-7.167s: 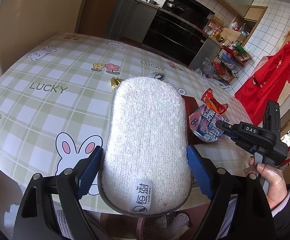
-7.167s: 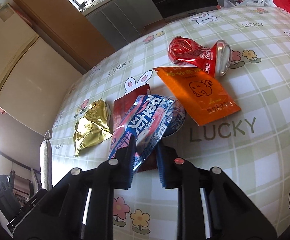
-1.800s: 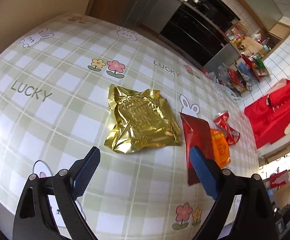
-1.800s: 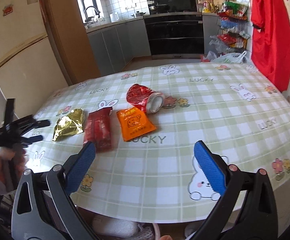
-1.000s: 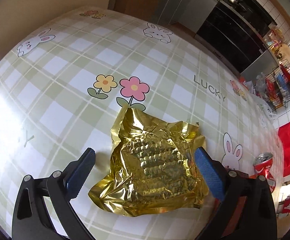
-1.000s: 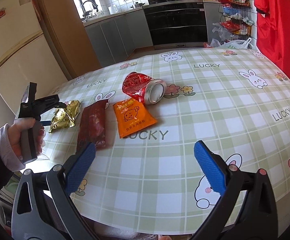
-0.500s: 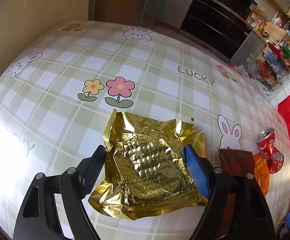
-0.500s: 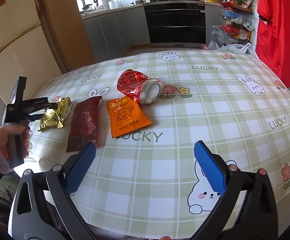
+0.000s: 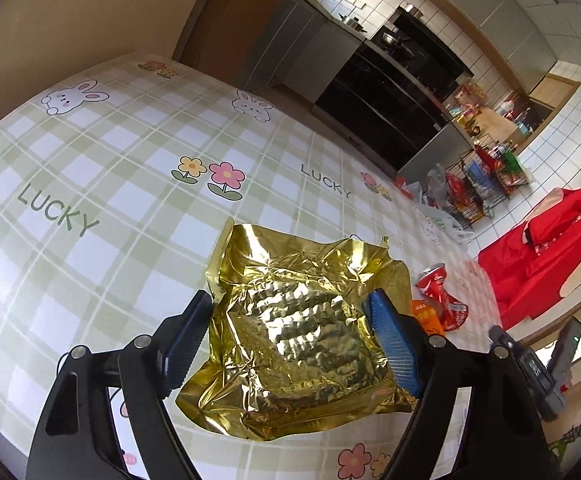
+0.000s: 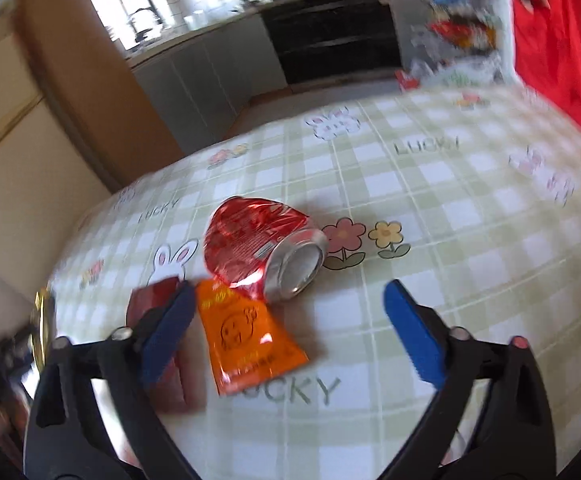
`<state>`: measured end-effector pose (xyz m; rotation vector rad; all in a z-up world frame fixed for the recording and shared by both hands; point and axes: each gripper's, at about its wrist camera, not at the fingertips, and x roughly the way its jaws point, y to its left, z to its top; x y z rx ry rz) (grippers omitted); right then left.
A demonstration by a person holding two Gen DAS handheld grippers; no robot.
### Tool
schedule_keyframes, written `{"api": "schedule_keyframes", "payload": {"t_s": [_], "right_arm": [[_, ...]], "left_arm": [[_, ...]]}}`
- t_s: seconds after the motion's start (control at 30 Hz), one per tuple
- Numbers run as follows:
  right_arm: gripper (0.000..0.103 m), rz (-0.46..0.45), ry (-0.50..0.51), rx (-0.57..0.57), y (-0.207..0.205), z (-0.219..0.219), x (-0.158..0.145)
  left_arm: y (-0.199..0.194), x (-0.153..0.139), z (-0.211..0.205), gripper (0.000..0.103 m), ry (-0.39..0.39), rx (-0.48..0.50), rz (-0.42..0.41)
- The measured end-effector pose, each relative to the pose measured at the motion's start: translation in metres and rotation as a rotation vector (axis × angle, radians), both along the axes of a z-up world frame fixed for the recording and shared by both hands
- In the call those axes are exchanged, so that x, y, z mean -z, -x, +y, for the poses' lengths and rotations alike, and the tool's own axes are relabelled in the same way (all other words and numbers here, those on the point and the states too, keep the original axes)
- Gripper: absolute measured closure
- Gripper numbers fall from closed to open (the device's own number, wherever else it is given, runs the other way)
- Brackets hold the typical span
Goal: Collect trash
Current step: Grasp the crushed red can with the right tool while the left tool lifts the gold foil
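A crumpled gold foil wrapper [image 9: 302, 328] sits between the blue pads of my left gripper [image 9: 290, 340], which is shut on its two sides and holds it just above the checked tablecloth [image 9: 102, 184]. My right gripper [image 10: 290, 344] is open and empty, low over the table. An orange snack packet [image 10: 246, 340] lies between its fingers. A crushed red can [image 10: 262, 248] lies just beyond the packet. A dark red wrapper [image 10: 162, 344] lies partly behind the left finger [image 10: 166, 336]. The can [image 9: 442, 296] and orange packet [image 9: 424, 312] also show in the left wrist view.
The table's rounded near edge [image 9: 6, 440] runs below my left gripper. Kitchen cabinets and a black oven [image 9: 390, 76] stand beyond the table. Red cloth [image 9: 550, 240] hangs at the right. The right gripper's body [image 9: 530, 368] shows at the right edge.
My left gripper has closed in on the gold wrapper and lifted it slightly. My right gripper has moved forward and down toward the orange packet and can; its view is blurred.
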<state>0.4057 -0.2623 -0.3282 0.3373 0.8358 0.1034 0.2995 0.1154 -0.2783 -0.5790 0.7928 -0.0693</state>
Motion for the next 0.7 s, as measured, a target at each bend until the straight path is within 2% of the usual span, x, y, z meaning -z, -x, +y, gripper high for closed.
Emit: {"api": "schedule_keyframes", "payload": {"t_s": [0.03, 0.13, 0.3, 0.43, 0.47, 0.6, 0.63, 0.67, 0.7], "right_arm": [[0.021, 0.025, -0.039, 0.025, -0.009, -0.002, 0.006], [0.021, 0.045, -0.102, 0.081, -0.027, -0.001, 0.017], [0.023, 0.091, -0.092, 0.137, -0.046, 0.006, 0.033], [0.028, 0.115, -0.106, 0.144, -0.056, 0.01, 0.04], [0.033, 0.117, -0.106, 0.145, -0.058, 0.01, 0.041], [0.042, 0.129, -0.104, 0.131, -0.06, 0.014, 0.044], [0.05, 0.125, -0.104, 0.124, -0.059, 0.014, 0.042], [0.063, 0.118, -0.102, 0.113, -0.058, 0.014, 0.041], [0.07, 0.109, -0.102, 0.1, -0.057, 0.015, 0.038]], "left_arm": [[0.007, -0.001, 0.001, 0.025, -0.001, -0.008, -0.01], [0.024, -0.003, 0.002, 0.025, -0.014, -0.029, -0.03], [0.043, -0.005, 0.009, 0.025, -0.025, -0.043, -0.048], [0.047, -0.007, 0.01, 0.025, -0.062, -0.03, -0.061], [0.048, -0.007, 0.009, 0.025, -0.069, -0.028, -0.063], [0.05, -0.006, 0.005, 0.025, -0.06, -0.017, -0.065], [0.05, -0.006, 0.004, 0.025, -0.058, -0.013, -0.068], [0.05, -0.007, 0.003, 0.025, -0.059, -0.007, -0.073], [0.05, -0.007, 0.002, 0.025, -0.062, -0.002, -0.076]]}}
